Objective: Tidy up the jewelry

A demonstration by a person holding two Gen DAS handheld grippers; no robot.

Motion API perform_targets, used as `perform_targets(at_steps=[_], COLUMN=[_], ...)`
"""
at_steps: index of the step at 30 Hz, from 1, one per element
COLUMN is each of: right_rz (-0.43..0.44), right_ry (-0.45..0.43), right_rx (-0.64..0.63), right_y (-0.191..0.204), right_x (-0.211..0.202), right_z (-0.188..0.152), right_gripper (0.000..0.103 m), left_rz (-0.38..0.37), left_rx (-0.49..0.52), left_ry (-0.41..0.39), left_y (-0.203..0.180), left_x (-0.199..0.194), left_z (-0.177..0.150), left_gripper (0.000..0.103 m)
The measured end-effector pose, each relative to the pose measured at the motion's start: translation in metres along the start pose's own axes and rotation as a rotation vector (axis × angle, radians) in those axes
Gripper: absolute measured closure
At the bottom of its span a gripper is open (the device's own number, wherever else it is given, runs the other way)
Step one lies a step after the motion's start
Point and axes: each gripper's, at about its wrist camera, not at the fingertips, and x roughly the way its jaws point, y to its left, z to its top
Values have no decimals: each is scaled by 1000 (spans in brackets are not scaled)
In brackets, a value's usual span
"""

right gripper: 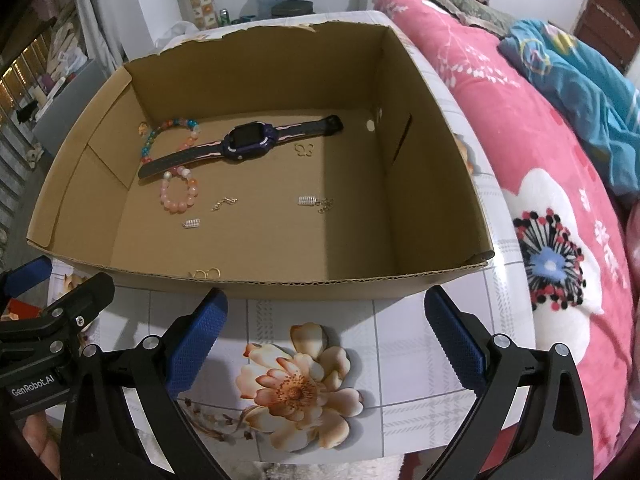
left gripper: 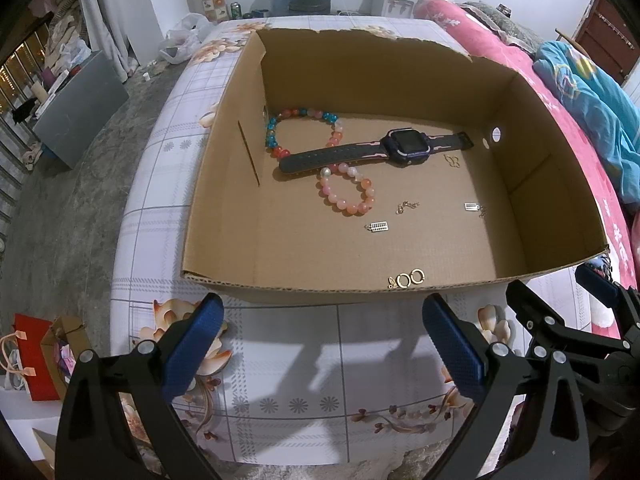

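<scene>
Surface: table (left gripper: 280, 360) under a floral, checked cloth.
Box (left gripper: 224, 216): open cardboard, on the cloth.
Jewelry: watch (left gripper: 404, 145), two bead bracelets (left gripper: 348, 192), small gold pieces, all on the box floor.
Left tongs (left gripper: 320, 344): spread wide, empty.
Right tongs (right gripper: 324, 336): spread wide, empty.
Room: pink quilt (right gripper: 520, 128) beside the table; grey floor.

Gold hoop earrings (right gripper: 206, 273) half hidden behind cardboard box (right gripper: 360, 276) rim (right wrist view); butterfly charm (left gripper: 452, 161) too small to resolve.

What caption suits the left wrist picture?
Open left gripper hovers before a cardboard box holding a watch, bead bracelets and small trinkets.
</scene>
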Motion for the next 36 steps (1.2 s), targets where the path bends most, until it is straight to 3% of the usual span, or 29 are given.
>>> perform_targets(at_steps=[36], right_rz=[-16], right_ry=[-11], right_rx=[-5], right_y=[0], right_x=[-4], right_z=[1], right_gripper=[8], left_rz=[-3], left_rx=[0], left_ry=[2], left_y=[2], left_x=[-1], left_z=[0], left_gripper=[5])
